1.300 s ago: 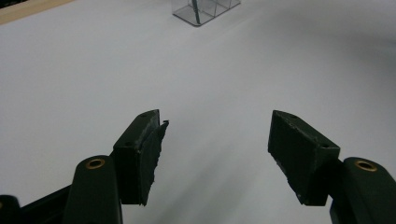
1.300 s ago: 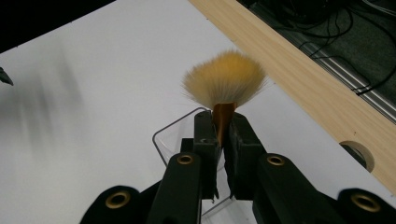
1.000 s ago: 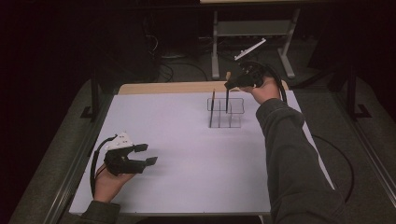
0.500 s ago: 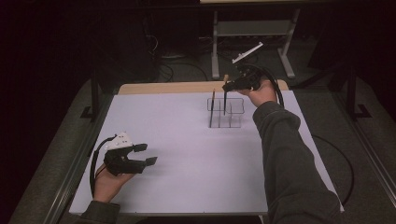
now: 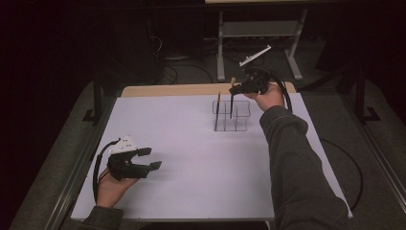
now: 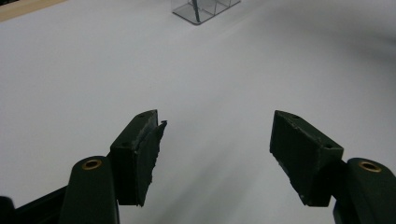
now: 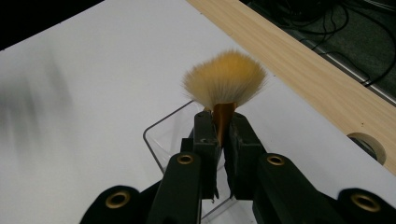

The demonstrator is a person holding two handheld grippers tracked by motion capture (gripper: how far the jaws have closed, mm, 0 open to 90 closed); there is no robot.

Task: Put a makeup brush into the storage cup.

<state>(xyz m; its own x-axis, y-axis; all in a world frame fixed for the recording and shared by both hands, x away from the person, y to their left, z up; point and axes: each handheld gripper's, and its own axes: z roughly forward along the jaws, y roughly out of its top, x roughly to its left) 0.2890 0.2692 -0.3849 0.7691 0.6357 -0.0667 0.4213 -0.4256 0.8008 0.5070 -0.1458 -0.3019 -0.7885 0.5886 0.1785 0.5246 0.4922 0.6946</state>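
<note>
Vs a sec ago: right gripper (image 5: 235, 89) has shifted a bit toward the back edge and to the right, still above the clear organizer (image 5: 232, 115), carrying the brush with it. In the earlier high views the brush hung over the organizer's left-middle part; now it stands roughly upright, handle reaching down into a rear compartment, though I can't tell if the tip has bottomed out. Judgement: brush is partway into its slot, drop-in nearly done; release not yet made.

Right gripper is fully clamped on the makeup brush (image 7: 224, 84), pads pinching the gold ferrule just below the bristles. Left gripper (image 5: 143, 159) sits parked on the near-left of the surface (image 5: 191, 158), jaws wide apart w/ nothing between them, well apart from the organizer, unchanged.

Brush look: fluffy, fanned head, pale tan-to-yellow bristles w/ whitish tips, shiny gold ferrule, thin dark handle below the gripper. A second thin dark stick (image 5: 218, 111) stands upright in a compartment just left of the gripper. Organizer is see-through acrylic w/ several square cells, directly under the right gripper.
</note>
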